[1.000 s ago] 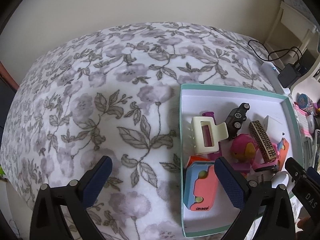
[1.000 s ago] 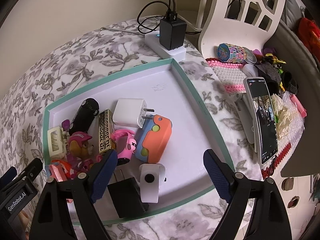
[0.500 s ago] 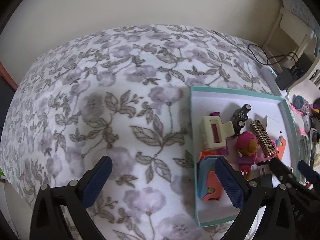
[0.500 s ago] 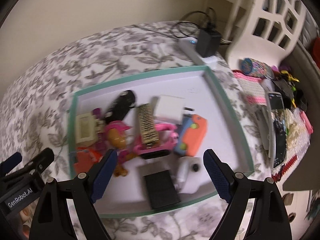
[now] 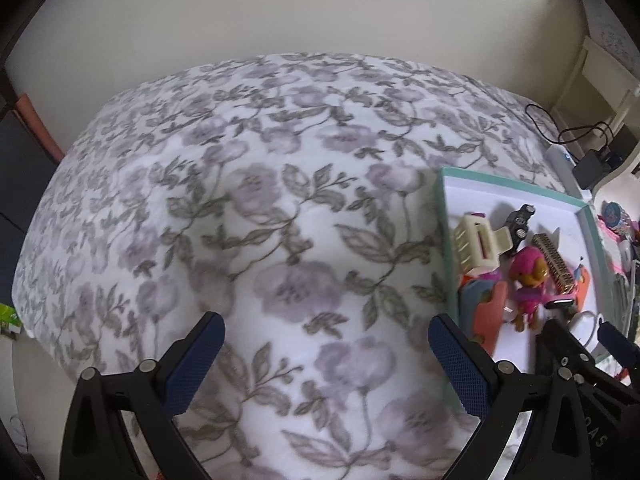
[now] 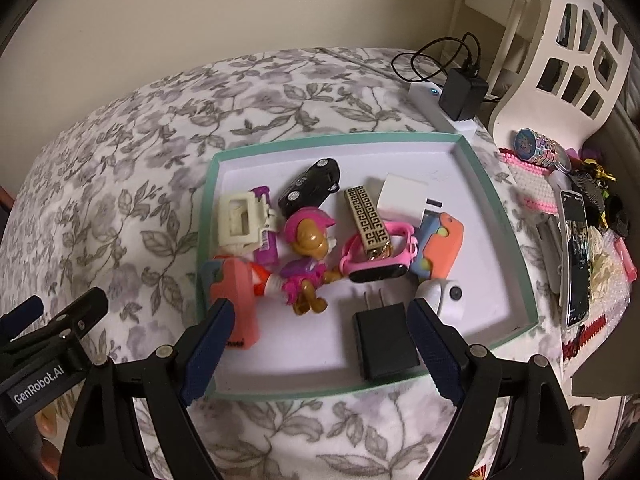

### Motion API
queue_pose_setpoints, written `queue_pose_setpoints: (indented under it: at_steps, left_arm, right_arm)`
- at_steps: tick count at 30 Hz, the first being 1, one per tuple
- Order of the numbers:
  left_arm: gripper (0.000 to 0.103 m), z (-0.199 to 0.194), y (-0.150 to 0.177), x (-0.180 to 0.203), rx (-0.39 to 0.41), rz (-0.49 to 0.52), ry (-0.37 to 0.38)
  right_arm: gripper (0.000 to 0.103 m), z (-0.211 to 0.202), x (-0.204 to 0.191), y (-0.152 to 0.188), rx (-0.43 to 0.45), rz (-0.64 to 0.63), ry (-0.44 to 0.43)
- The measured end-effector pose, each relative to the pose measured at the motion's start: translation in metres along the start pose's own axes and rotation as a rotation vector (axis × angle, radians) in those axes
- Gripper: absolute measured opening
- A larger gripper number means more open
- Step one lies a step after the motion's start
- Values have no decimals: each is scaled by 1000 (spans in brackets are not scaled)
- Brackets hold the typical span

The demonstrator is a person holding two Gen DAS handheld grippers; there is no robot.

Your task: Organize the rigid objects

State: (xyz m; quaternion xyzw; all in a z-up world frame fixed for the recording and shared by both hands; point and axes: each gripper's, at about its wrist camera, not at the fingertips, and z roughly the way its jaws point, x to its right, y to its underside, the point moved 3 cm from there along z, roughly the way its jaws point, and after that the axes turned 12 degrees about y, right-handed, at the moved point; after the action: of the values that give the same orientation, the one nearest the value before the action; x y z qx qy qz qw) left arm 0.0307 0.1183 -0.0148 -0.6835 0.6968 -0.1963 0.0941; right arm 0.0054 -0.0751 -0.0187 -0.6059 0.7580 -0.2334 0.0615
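A teal-rimmed tray point(image 6: 504, 216) point(image 5: 446, 248) on the flowered blanket holds several small items: a cream hair claw point(image 6: 240, 224), a black toy car point(image 6: 310, 186), a pink pup figure point(image 6: 308, 248), a gold patterned bar point(image 6: 368, 220), a white charger point(image 6: 404, 196), a black plug point(image 6: 384, 340), and coral cases point(image 6: 236, 300). My right gripper point(image 6: 320, 352) stands open over the tray's near edge, holding nothing. My left gripper point(image 5: 326, 360) is open above bare blanket, left of the tray.
A power strip with a black adapter point(image 6: 460, 92) lies behind the tray. A phone point(image 6: 576, 256), a pink beaded mat point(image 6: 528, 184) and small trinkets crowd the right side beside a white chair point(image 6: 568, 64). The blanket point(image 5: 240, 208) spreads wide to the left.
Both grippers have drawn back and swung left; the tray sits further right in the left view and more centred in the right view. Both stay open, and the tray's items have not moved.
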Motion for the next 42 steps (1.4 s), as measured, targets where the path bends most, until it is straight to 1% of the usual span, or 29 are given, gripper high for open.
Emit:
queue_pose_setpoints:
  at_steps: [5, 16, 22, 27, 31, 42]
  left_arm:
    - [103, -12, 11, -12, 22, -15, -39]
    - [103, -29, 31, -26, 42, -25, -28]
    - [103, -30, 32, -32, 38, -44, -22]
    - [103, -28, 32, -33, 26, -47, -29]
    - [103, -27, 32, -36, 24, -54, -28]
    - [103, -23, 32, -40, 2, -59, -47]
  right_arm:
    - [88, -6, -3, 8, 7, -5, -4]
    - [88, -17, -8, 18, 30, -16, 1]
    - [88, -22, -9, 17, 53, -21, 3]
    - [88, -23, -15, 17, 62, -40, -19]
    - [88, -25, -19, 17, 73, -52, -17]
    - [88, -21, -20, 18, 63, -62, -14]
